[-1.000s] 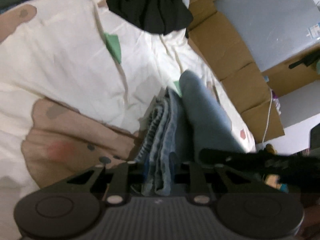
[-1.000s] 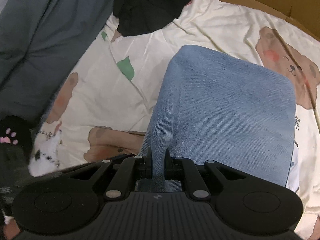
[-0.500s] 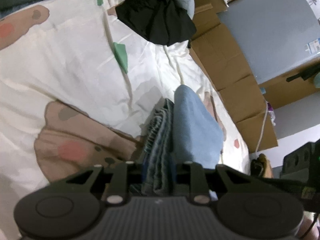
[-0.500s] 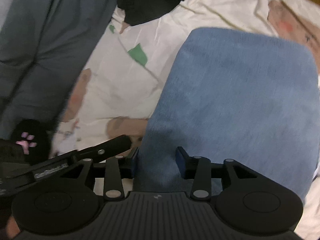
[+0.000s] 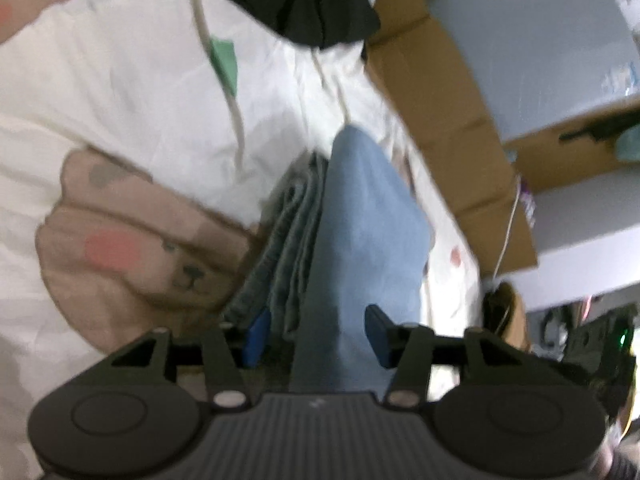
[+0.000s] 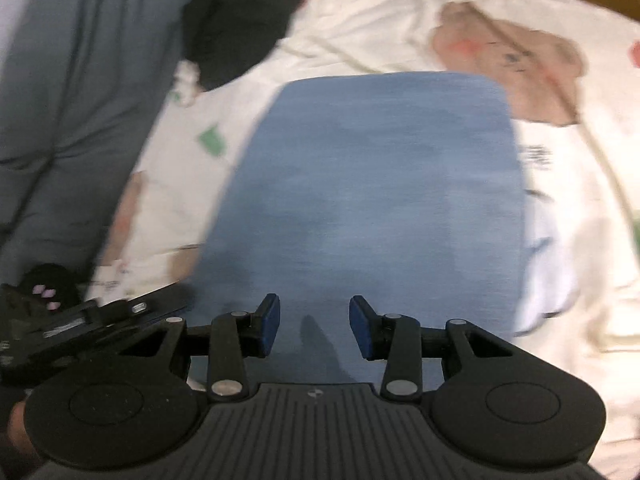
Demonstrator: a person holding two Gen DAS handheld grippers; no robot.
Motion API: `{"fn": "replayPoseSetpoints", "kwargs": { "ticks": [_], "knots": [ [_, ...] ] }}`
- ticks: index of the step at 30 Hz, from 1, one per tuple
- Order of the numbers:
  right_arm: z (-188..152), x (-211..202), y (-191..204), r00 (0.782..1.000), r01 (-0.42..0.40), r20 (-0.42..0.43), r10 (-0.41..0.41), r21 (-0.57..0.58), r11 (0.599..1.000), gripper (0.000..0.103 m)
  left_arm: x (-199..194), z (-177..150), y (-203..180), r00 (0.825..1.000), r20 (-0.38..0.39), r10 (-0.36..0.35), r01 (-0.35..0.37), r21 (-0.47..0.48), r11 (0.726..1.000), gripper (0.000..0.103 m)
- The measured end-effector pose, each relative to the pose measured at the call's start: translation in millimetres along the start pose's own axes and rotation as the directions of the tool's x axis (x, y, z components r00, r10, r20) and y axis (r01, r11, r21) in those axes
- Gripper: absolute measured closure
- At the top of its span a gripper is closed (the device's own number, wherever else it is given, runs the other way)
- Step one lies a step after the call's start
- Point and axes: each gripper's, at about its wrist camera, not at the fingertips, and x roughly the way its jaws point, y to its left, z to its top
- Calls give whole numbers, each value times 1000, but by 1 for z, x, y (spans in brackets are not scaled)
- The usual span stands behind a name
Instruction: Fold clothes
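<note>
The folded jeans (image 6: pixel 368 200) lie flat on the bear-print sheet (image 6: pixel 560 240), folding apparently complete, with the left gripper (image 5: pixel 316 336) opening around their edge and the right gripper (image 6: pixel 314 326) spread, empty, above them.
</note>
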Motion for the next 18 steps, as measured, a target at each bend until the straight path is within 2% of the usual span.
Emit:
{"fn": "replayPoseSetpoints", "kwargs": {
  "ticks": [2,3,4,7,10,18],
  "knots": [
    [-3,-3,-17,999,36,4,-36,18,999,61,10,-5,3,997,-67,50,-49,19,999,55],
    [-5,-4,-23,999,53,6,-53,23,998,61,11,-7,7,996,-82,42,-42,2,999,66],
    [-8,-6,-31,997,71,6,-71,30,997,61,13,-9,12,995,-96,33,-34,-16,999,72],
    [-17,-7,-48,996,85,-10,-85,73,994,61,10,-10,13,995,-96,27,-26,14,1000,79],
    [-27,-1,-53,999,40,-41,-36,111,993,61,7,-9,12,995,-95,41,-37,50,998,81],
    [-69,24,-22,994,-10,-112,17,63,998,62,8,-10,14,995,-85,49,-47,21,999,81]
  ]
}}
